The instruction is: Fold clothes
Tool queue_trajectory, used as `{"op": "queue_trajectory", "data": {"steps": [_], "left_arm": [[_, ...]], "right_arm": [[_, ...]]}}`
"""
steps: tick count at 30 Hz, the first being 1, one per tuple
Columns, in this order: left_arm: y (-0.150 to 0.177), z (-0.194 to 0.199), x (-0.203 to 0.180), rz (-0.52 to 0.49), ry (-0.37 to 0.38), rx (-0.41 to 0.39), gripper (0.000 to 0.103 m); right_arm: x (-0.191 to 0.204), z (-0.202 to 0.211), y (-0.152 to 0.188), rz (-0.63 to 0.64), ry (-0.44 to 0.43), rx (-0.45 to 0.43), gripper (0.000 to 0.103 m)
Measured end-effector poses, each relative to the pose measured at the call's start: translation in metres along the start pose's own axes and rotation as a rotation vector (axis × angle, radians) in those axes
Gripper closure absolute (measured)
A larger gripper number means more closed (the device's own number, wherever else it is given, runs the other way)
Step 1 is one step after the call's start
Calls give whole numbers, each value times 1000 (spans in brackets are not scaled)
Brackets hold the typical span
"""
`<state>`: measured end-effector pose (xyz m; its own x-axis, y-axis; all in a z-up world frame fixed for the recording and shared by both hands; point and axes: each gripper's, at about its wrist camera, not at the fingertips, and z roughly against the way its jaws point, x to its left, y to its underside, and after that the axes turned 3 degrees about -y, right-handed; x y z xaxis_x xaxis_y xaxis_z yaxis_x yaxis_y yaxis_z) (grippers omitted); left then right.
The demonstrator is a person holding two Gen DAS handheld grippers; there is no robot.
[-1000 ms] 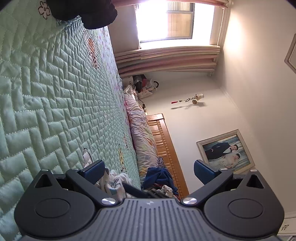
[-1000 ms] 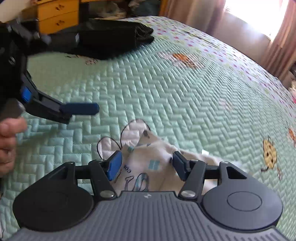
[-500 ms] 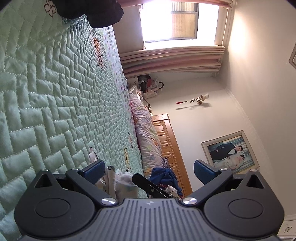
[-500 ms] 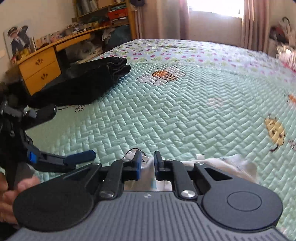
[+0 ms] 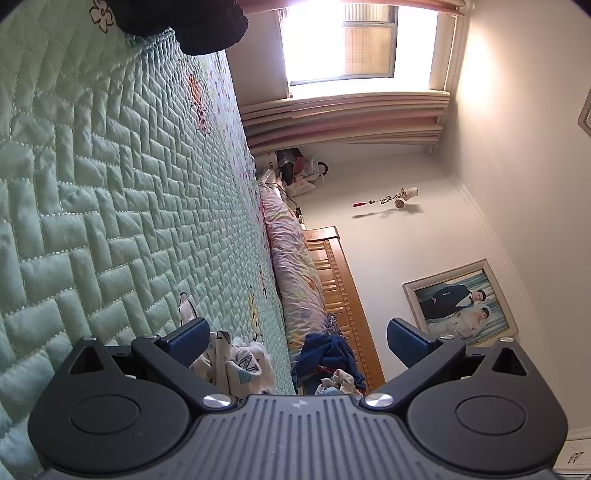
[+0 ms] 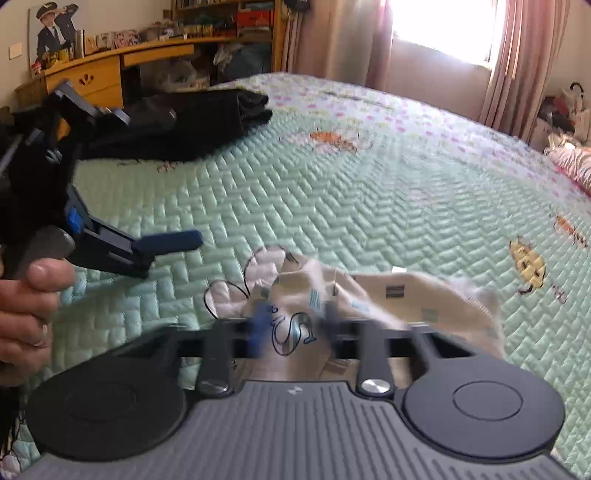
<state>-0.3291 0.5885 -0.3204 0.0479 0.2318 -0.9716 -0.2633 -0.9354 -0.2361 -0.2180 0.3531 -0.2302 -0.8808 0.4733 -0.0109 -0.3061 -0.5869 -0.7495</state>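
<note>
Layout, right wrist view: a quilted bedspread (image 6: 369, 206) covers the bed; a printed garment (image 6: 373, 299) lies crumpled on its near part, between the closing jaws of the right gripper (image 6: 293, 321); the left gripper (image 6: 162, 242), held in a hand (image 6: 26, 306), hovers to the left of the garment, apart from it; folded dark clothing (image 6: 192, 122) lies farther back on the left; a desk (image 6: 99, 74) stands behind it; a window (image 6: 443, 26) lies beyond the far edge; pillows (image 5: 295, 273) rest against the headboard (image 5: 340, 291) in the left wrist view.

Sunlit window (image 6: 443, 29), pink curtains (image 6: 506, 62), wooden desk (image 6: 103, 74).
</note>
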Motion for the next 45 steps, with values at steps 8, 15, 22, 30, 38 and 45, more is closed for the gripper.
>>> {"op": "queue_trajectory", "data": {"steps": [8, 15, 22, 30, 38, 45], "left_arm": [[0, 0, 1, 5, 2, -1, 1], [0, 0, 1, 2, 0, 1, 1], [0, 0, 3, 7, 5, 1, 1], [0, 0, 3, -1, -1, 5, 1], [1, -2, 0, -11, -13, 10, 1], [2, -5, -3, -19, -17, 12, 1]], "right_arm": [[-14, 10, -6, -112, -14, -73, 99], [-1, -7, -1, -123, -32, -41, 98], [-1, 7, 9, -128, -70, -84, 53], [20, 73, 37, 65, -6, -119, 40], [73, 87, 107, 300, -112, -6, 39], [51, 95, 85, 193, -79, -136, 35]]}}
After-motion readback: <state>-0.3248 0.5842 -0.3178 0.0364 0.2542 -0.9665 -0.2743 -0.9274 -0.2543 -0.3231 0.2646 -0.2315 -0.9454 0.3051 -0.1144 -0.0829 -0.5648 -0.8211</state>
